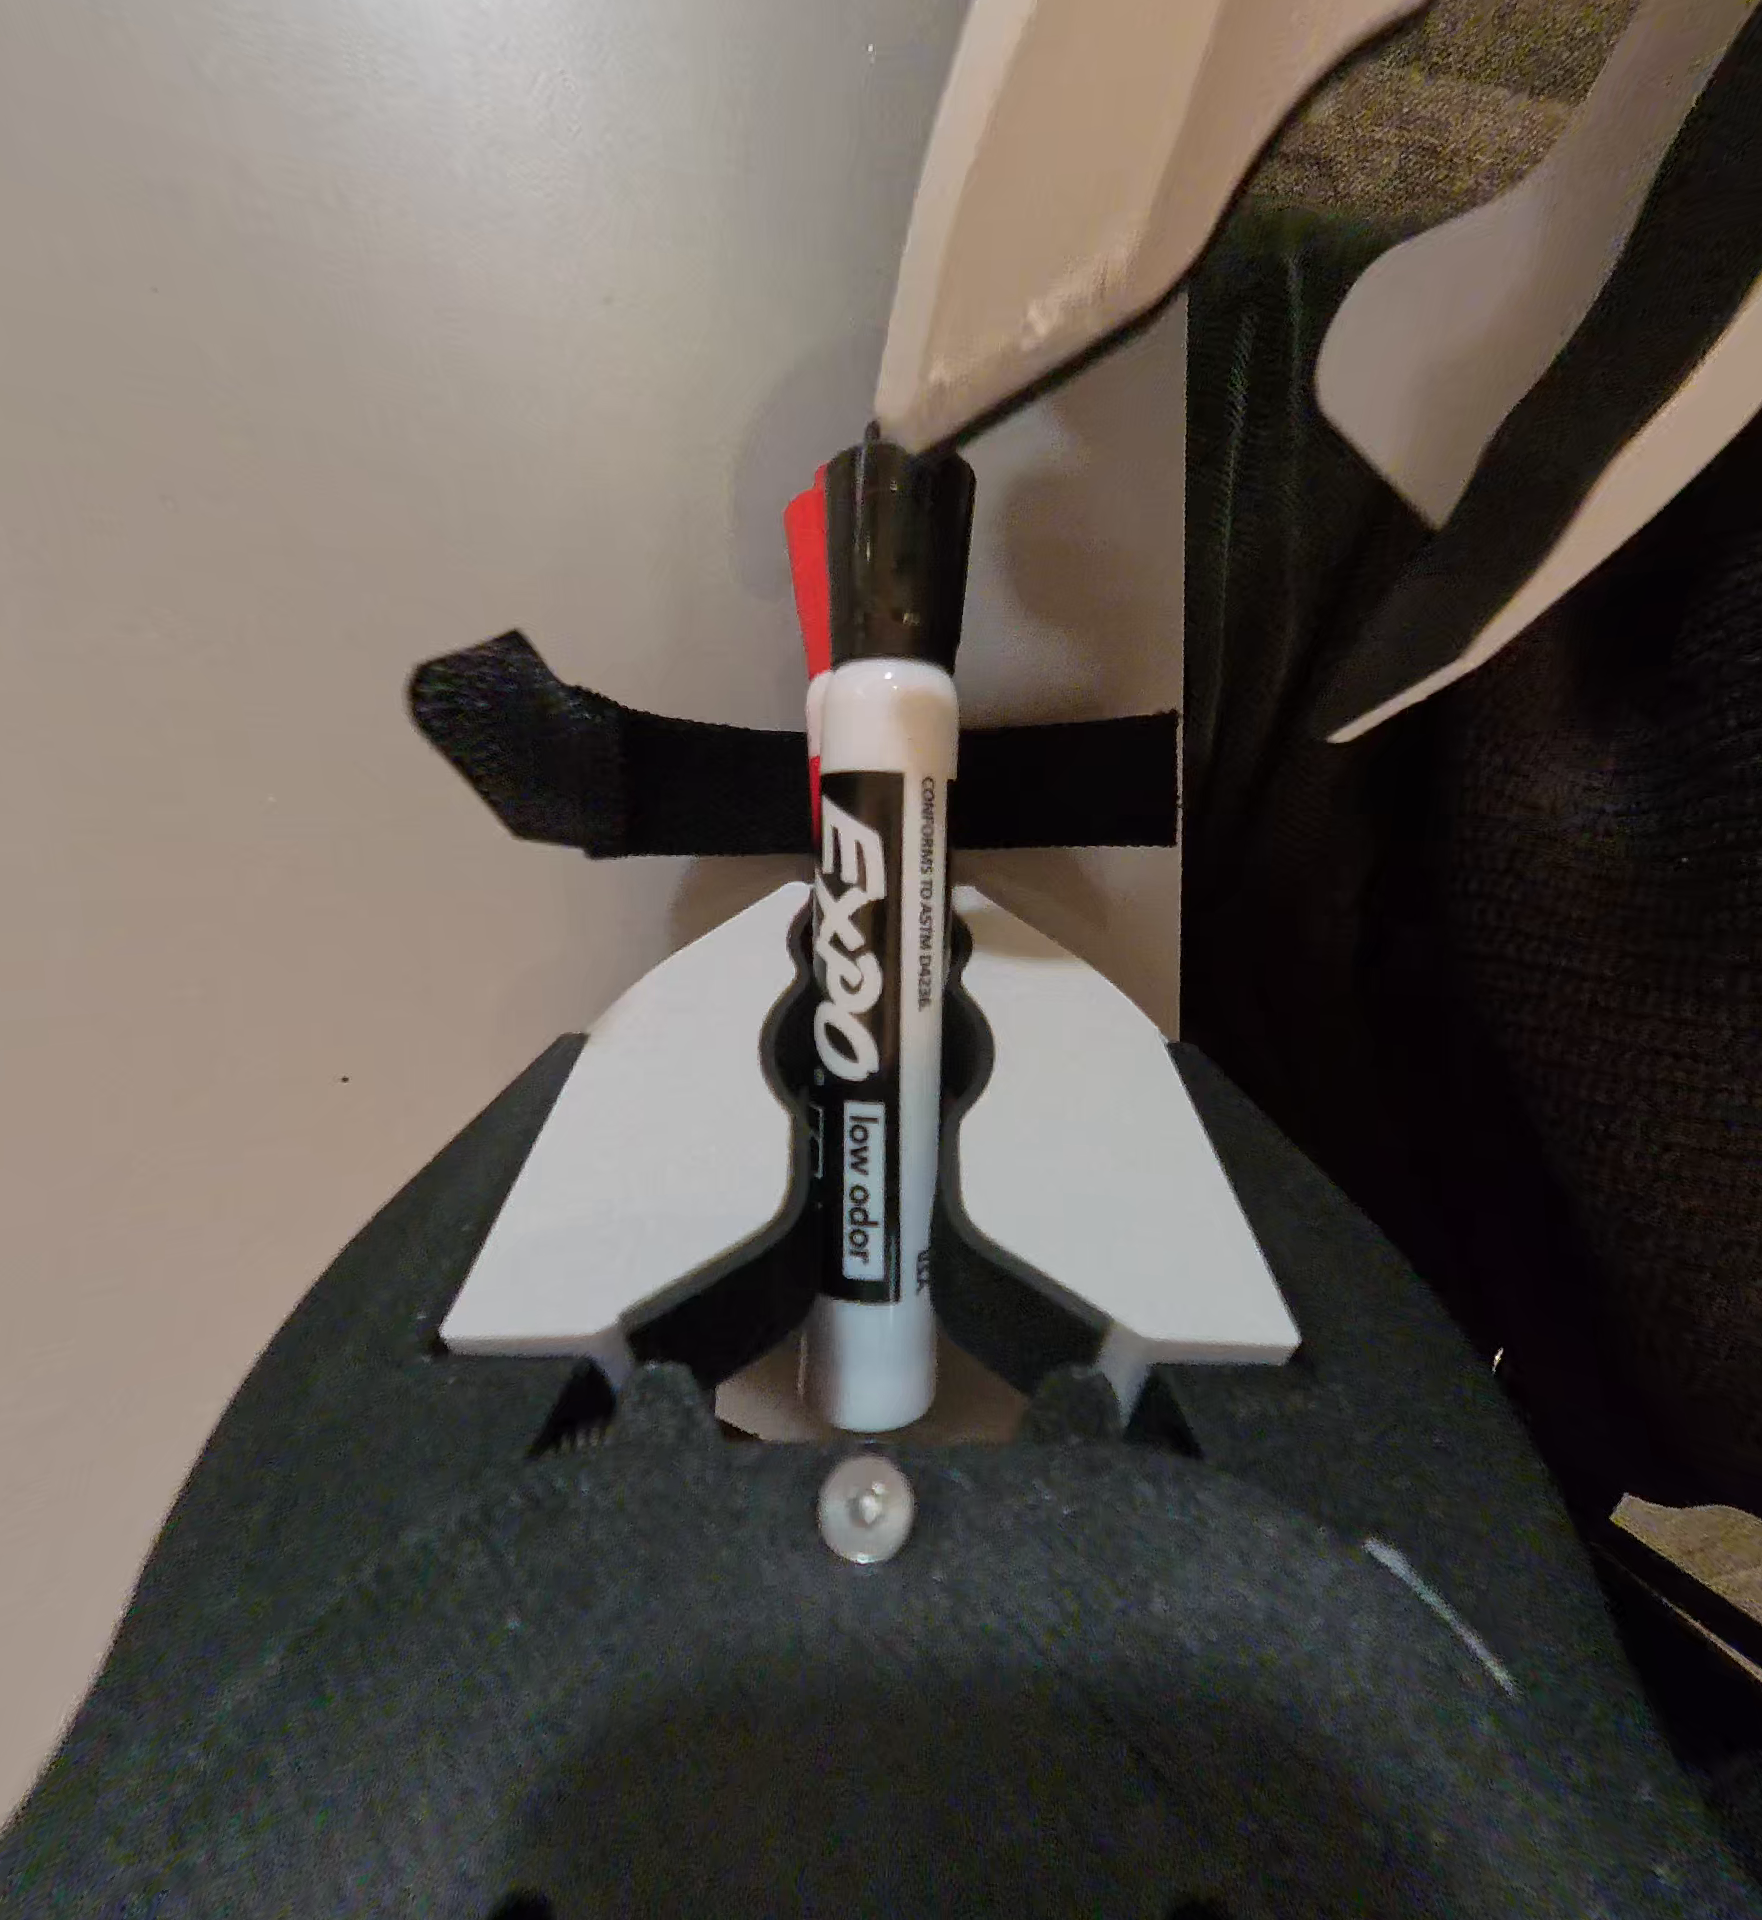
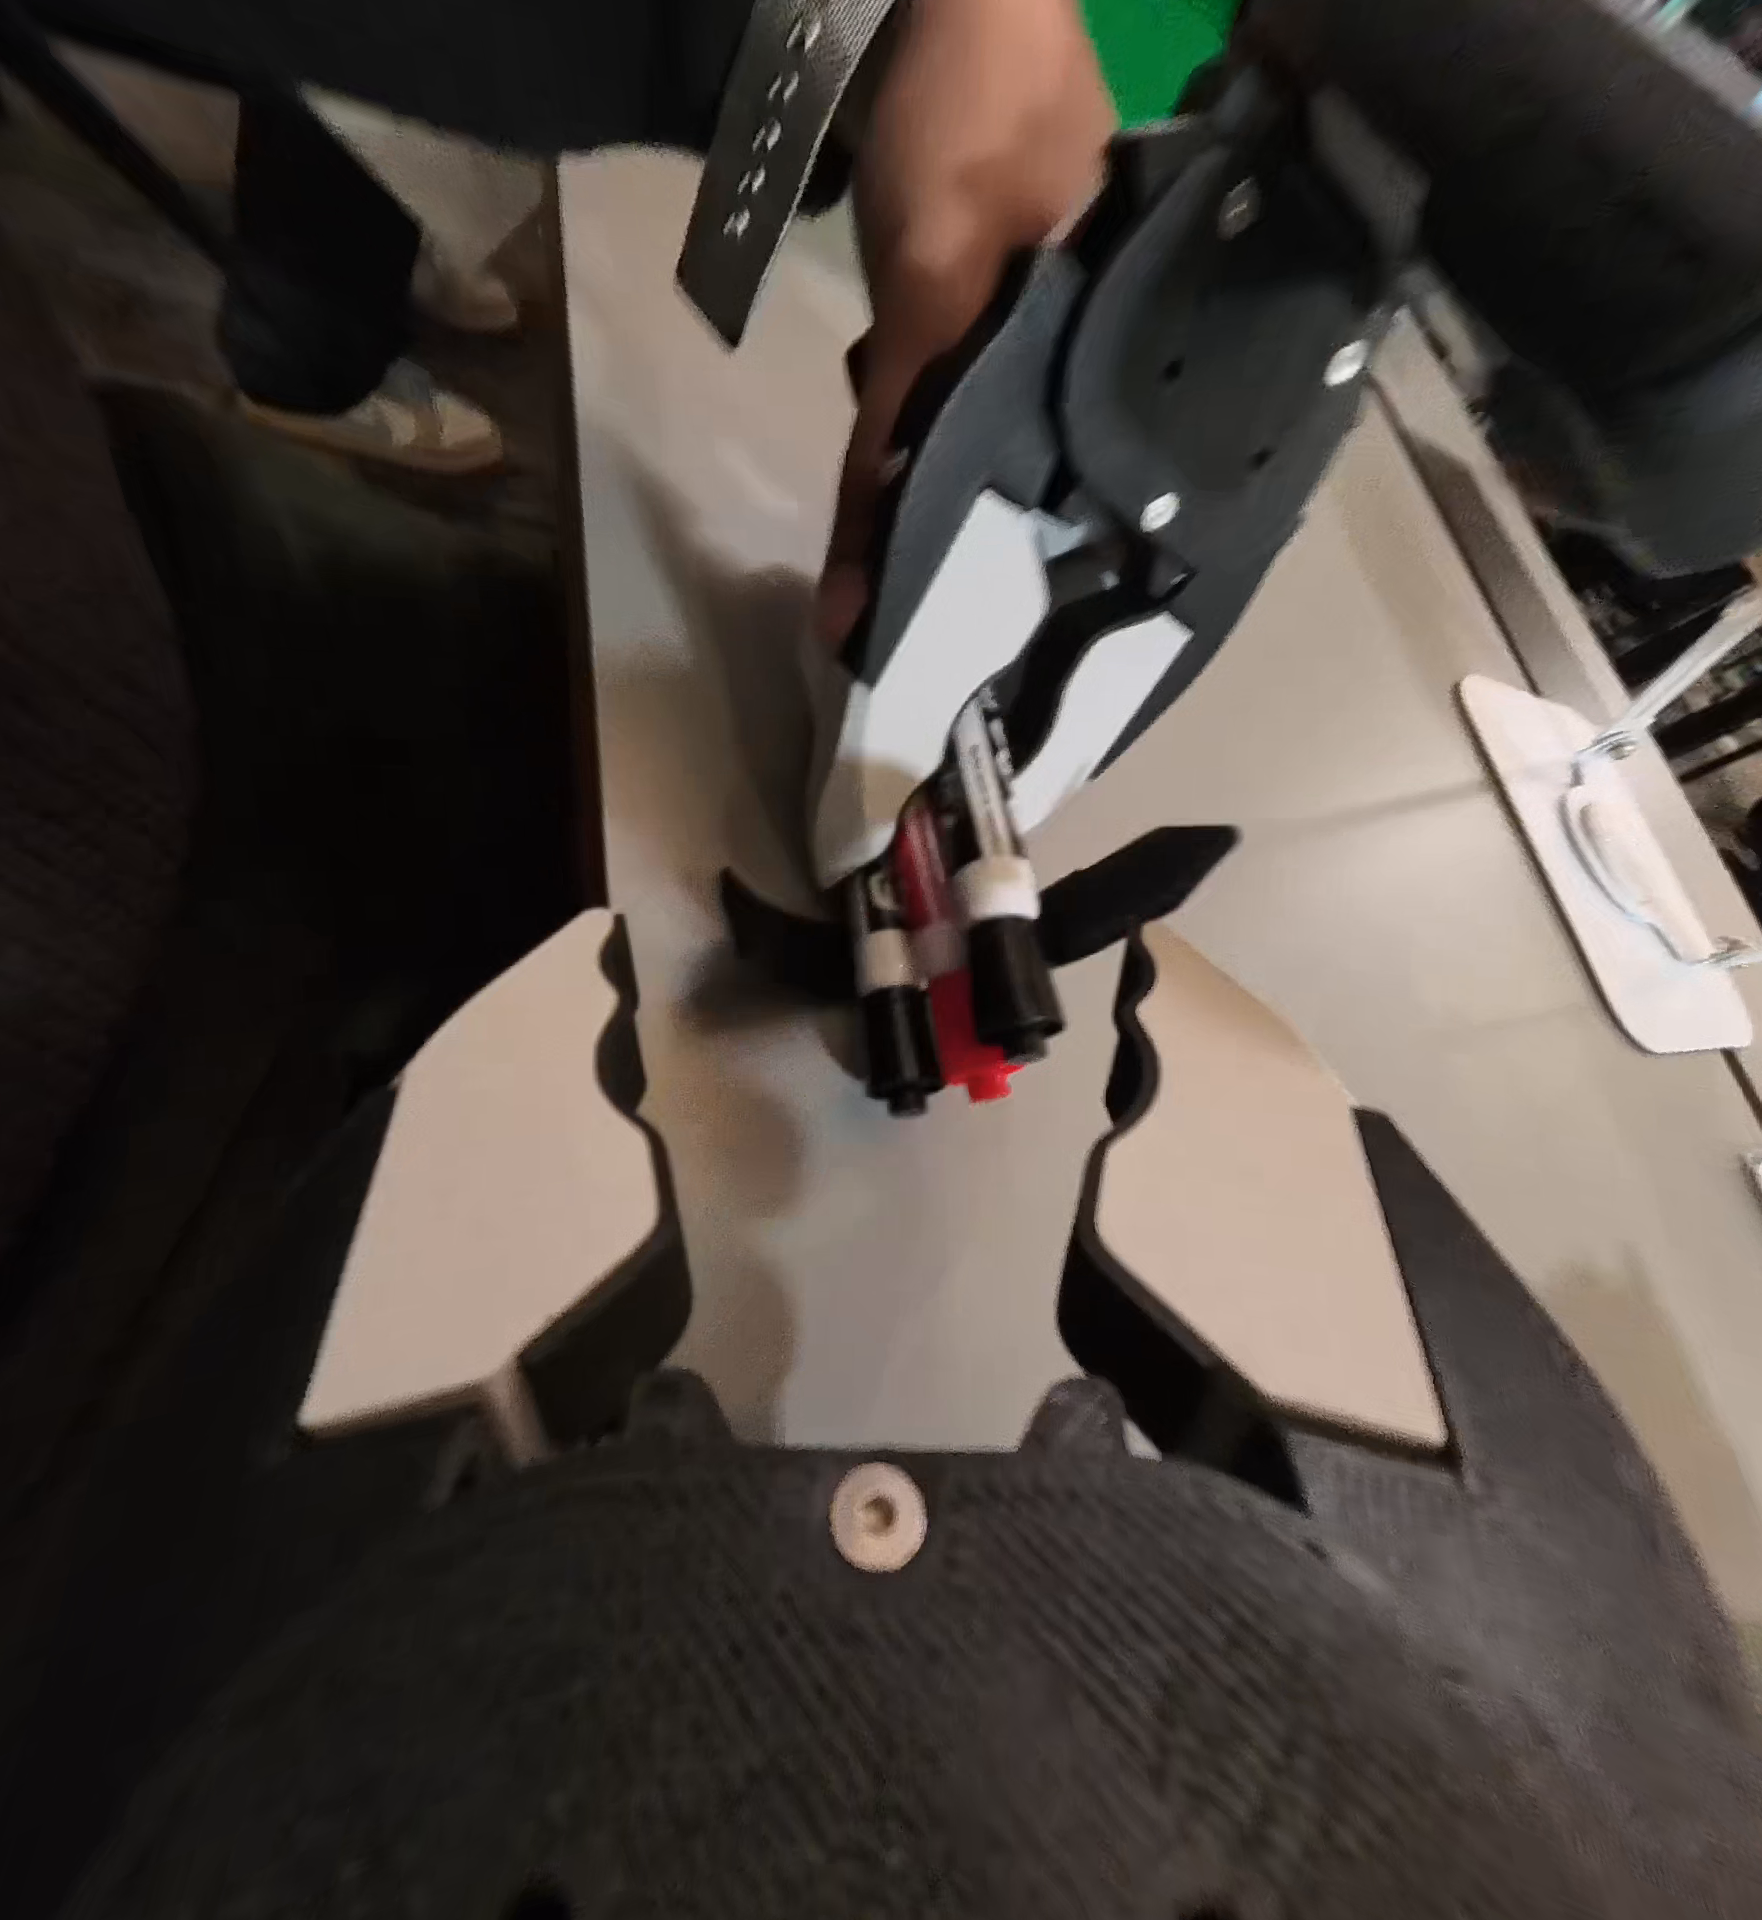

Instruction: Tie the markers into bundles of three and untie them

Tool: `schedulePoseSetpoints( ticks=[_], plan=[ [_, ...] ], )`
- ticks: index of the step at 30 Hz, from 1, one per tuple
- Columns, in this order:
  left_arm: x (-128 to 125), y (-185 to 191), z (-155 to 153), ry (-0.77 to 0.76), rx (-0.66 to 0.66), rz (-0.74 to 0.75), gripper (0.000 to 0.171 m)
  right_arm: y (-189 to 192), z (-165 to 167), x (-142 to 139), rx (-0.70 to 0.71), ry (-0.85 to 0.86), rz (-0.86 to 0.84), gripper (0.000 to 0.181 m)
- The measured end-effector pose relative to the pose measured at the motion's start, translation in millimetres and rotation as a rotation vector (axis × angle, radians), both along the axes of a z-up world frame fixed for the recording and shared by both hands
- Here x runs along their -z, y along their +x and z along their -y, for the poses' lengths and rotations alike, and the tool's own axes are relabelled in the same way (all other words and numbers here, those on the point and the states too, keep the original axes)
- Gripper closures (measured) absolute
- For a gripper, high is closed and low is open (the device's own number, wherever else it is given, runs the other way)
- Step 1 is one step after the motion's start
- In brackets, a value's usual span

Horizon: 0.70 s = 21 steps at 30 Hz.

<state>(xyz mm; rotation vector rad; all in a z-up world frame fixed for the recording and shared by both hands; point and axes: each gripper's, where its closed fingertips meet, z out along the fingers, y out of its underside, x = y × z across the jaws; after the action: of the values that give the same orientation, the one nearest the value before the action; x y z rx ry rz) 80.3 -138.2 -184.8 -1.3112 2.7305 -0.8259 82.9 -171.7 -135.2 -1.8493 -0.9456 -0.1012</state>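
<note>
Three markers (image 2: 944, 977), two w/ black caps and one red, are pinched side by side in the left claw (image 1: 872, 935), caps pointing out past its tips. Behind them a black strap (image 1: 648, 774) lies flat on the pale table (image 2: 1303, 862). Right claw (image 2: 877, 1049) is spread wide w/ nothing in it, hovering just beside the caps.

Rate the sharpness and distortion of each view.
Left wrist view: black marker crisp, strap fairly sharp, the other gripper's fingers at upper right smeared, edges bowed by the wide-angle lens. Right wrist view: motion-blurred throughout; marker bundle and hand soft.
</note>
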Motion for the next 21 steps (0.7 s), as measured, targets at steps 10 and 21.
schedulePoseSetpoints(
  ticks=[10,21],
  plan=[
    [0,0,0,0.009,0.001,0.000,0.150,19,-23,31,0.043,-0.206,-0.119,0.098],
    [0,0,1,-0.026,-0.007,0.005,0.150,32,-23,33,0.073,-0.170,-0.049,0.110]
  ],
)
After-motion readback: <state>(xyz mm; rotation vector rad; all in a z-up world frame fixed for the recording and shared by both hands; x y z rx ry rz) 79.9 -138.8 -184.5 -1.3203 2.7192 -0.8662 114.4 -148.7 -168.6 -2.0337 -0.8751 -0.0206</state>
